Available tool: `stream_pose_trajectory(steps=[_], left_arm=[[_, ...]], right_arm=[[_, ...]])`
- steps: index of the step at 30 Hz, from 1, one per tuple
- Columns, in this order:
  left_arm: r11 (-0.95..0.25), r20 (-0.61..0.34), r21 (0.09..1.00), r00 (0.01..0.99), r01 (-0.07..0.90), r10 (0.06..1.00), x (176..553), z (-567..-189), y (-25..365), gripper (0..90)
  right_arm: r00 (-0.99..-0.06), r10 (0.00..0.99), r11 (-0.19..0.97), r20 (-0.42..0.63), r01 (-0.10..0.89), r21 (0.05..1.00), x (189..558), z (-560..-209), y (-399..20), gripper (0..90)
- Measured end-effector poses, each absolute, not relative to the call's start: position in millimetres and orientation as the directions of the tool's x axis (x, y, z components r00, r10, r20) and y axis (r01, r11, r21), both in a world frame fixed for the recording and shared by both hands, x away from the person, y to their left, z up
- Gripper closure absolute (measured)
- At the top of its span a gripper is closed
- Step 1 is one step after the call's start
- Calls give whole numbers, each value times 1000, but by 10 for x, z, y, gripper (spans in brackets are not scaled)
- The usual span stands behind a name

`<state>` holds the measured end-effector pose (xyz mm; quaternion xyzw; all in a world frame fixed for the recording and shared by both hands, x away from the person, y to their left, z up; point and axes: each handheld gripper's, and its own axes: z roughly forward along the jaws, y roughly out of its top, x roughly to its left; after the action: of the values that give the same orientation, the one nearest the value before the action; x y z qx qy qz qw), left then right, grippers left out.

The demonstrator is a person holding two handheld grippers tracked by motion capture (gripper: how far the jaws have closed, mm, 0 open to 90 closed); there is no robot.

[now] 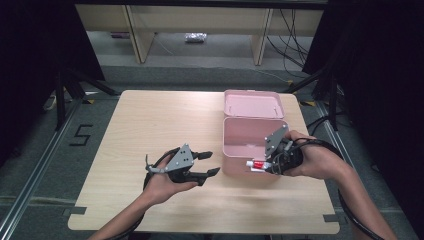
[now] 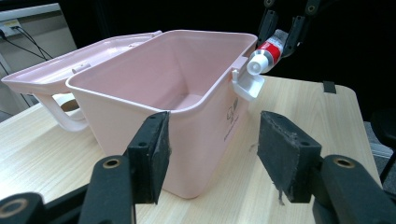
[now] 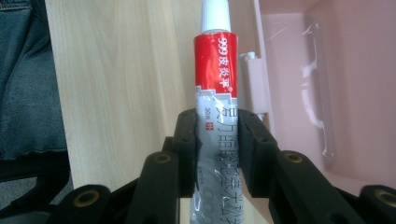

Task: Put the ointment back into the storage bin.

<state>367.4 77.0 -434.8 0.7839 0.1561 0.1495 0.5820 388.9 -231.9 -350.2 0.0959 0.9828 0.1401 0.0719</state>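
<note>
Pale wood-grain tabletop (image 1: 150,130) carries one landmark, a pink plastic box (image 1: 240,137) with its lid (image 1: 252,104) thrown back behind it. At the box's near right corner, beside the white latch (image 2: 246,85), the right gripper (image 1: 270,165) is clamped on a tube of ointment (image 3: 215,79), red at the cap end and silver below; the jaws pinch the silver body about midway, and the white cap (image 2: 256,65) pokes out level with the box's rim, just outside the wall. Left of the box and a little nearer the person, the left gripper (image 1: 210,163) waits with its jaws spread and nothing between them.

The tube looks light, thin-walled and soft, so a hard squeeze would likely dent it or push at the cap. Its glossy skin may slip. The present flat-sided hold across the middle seems the sensible place; nearer the shoulder would be stiffer.
</note>
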Motion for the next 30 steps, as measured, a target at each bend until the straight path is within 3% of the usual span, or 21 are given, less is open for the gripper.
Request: stream_pose_trajectory(steps=[1,20,23,30], left_arm=[[-273,53,960,906,70,419,3673,-4346,770,433],[-275,54,959,906,70,419,3676,-4334,773,431],[-276,56,959,907,68,418,3674,-4334,771,431],[-281,60,957,907,66,417,3678,-4339,771,430]], right_arm=[[-976,178,947,-128,134,293,3916,-3490,-2312,717],[-974,177,946,-140,129,298,4027,-3400,-2309,717],[-965,230,939,-130,185,290,4018,-3380,-2313,716],[-971,182,946,-153,130,297,4089,-3360,-2316,717]])
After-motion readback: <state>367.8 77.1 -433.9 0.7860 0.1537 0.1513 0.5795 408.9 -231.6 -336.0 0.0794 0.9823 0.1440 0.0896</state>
